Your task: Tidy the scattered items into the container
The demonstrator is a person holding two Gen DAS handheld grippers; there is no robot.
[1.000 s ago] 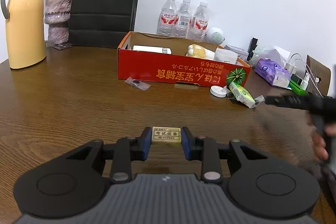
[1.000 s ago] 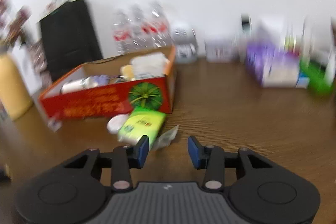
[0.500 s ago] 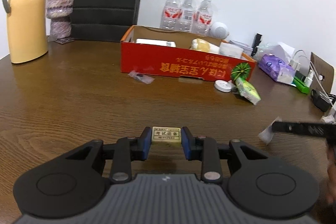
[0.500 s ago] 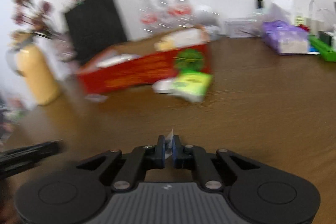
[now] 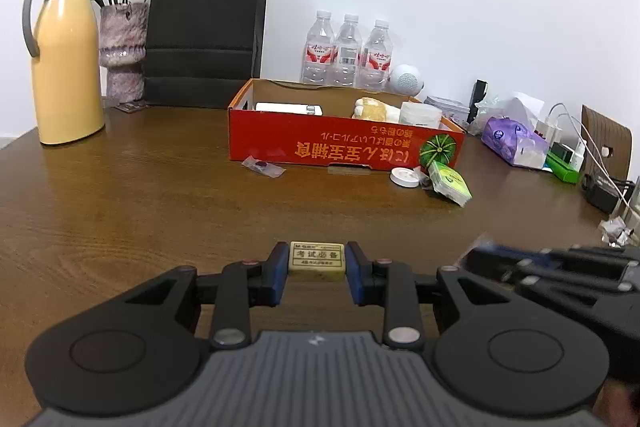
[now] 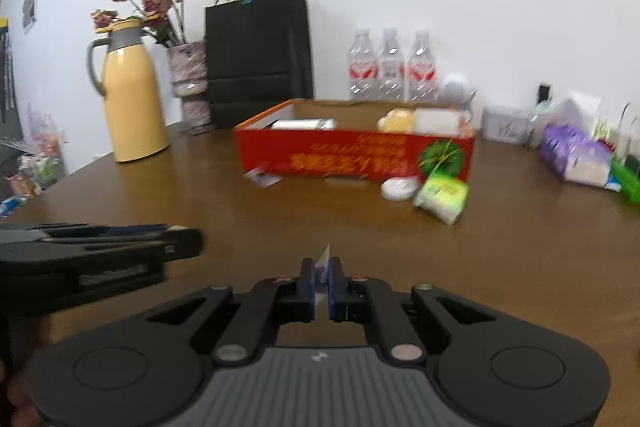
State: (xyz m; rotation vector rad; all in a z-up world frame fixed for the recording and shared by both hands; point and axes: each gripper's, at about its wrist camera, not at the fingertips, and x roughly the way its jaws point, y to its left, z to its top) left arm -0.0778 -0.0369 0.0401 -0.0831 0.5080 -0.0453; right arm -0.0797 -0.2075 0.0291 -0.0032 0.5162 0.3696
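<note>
My left gripper (image 5: 317, 261) is shut on a cream eraser (image 5: 317, 259) with a printed label, held above the wooden table. My right gripper (image 6: 321, 277) is shut on a small clear plastic packet (image 6: 323, 261); it shows at the right in the left wrist view (image 5: 552, 263). The red cardboard box (image 5: 344, 147) stands ahead, holding a white tube, a yellow plush item and a white tub. In front of it lie a small clear packet (image 5: 263, 167), a white round lid (image 5: 405, 177) and a green packet (image 5: 450, 183).
A yellow thermos jug (image 5: 66, 59), a vase of dried roses (image 5: 122, 55) and a black paper bag (image 5: 204, 35) stand at the back left. Three water bottles (image 5: 348, 53) stand behind the box. Purple tissues (image 5: 514, 143), chargers and cables crowd the right edge.
My right gripper shut on the clear packet beside the green packet, then pulled back and left with it, ending beside my left gripper. My left gripper rose slightly, still holding the eraser.
</note>
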